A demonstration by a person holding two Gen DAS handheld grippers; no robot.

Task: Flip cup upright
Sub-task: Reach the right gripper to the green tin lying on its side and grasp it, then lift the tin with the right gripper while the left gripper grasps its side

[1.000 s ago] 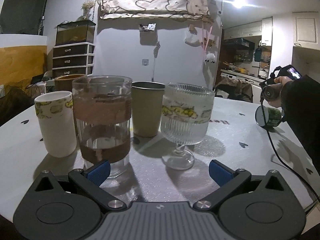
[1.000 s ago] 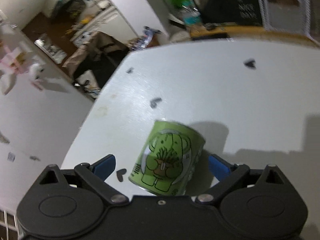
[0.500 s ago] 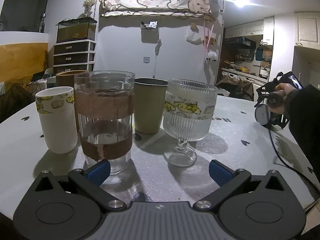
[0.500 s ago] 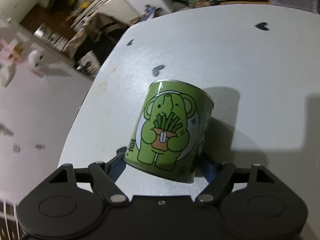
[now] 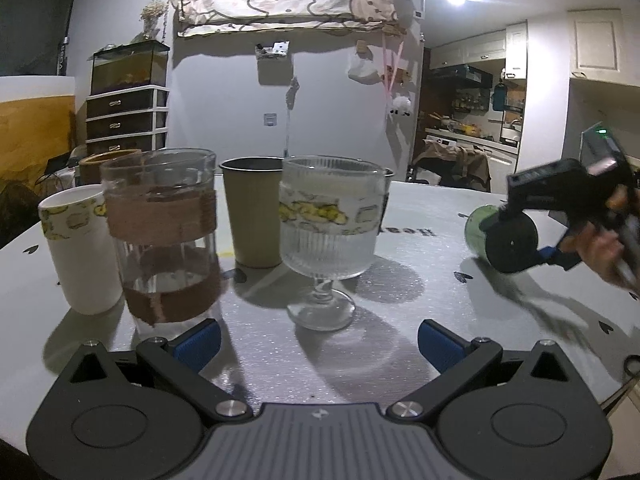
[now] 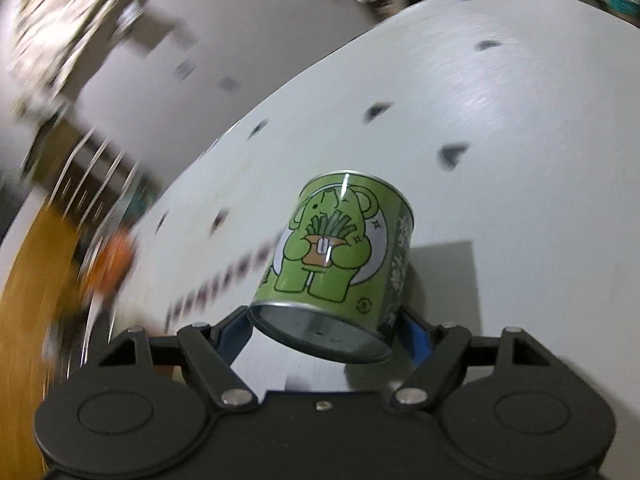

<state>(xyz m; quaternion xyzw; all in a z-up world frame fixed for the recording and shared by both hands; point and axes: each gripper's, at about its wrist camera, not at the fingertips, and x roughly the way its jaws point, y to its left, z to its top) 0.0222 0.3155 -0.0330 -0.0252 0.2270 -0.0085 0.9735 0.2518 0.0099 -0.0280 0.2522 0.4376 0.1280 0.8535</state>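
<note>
The green cup (image 6: 340, 256) with a cartoon elephant print is held between the blue pads of my right gripper (image 6: 324, 328), which is shut on it near its base. The cup is tilted, its metal base toward the camera, above the white table (image 6: 520, 128). In the left wrist view the cup (image 5: 478, 224) shows as a green edge behind the right gripper's black body at the far right. My left gripper (image 5: 318, 342) is open and empty, low over the table, in front of the row of cups.
In front of the left gripper stand a white cup (image 5: 78, 248), a tall glass with brown bands (image 5: 164, 240), an olive tumbler (image 5: 252, 210) and a ribbed stemmed glass (image 5: 330, 236). A brown cup (image 5: 106, 164) stands behind. Small dark heart marks dot the table.
My right gripper closed on the green cup, lifted it and is rotating it; the right wrist view is blurred from motion. The left gripper has barely moved.
</note>
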